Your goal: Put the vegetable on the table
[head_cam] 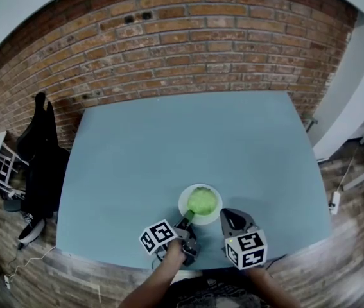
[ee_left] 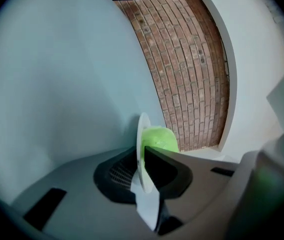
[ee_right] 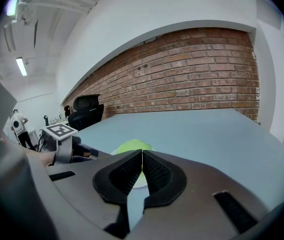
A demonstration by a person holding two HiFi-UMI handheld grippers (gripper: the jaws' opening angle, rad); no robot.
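1. Left gripper view showed the left gripper point(ee_left: 140, 153) clenched on the near rim of a white plate point(ee_left: 143, 126), which ran edge-on between its two jaws
2. Just past the jaw tips, a pale green leafy vegetable point(ee_left: 161, 139) sat on that plate, not on any bare surface
3. From the head view, the plate was near the front edge of the grey-blue bench point(head_cam: 169, 146), with the left gripper reaching it from the front left; whether the plate rested on the bench or was held just clear of it could not be told
4. Beside the plate's right rim was the right gripper point(head_cam: 228, 215), its jaws pressed together with nothing between them, as the right gripper view made plain
5. In that same view the vegetable showed low behind the closed jaws, and the left gripper's marker cube point(ee_right: 60, 130) stood off to the left
6. Beyond the bench's far edge rose a brick wall point(head_cam: 188, 50), and a black chair point(head_cam: 40, 153) stood beside the bench's left edge
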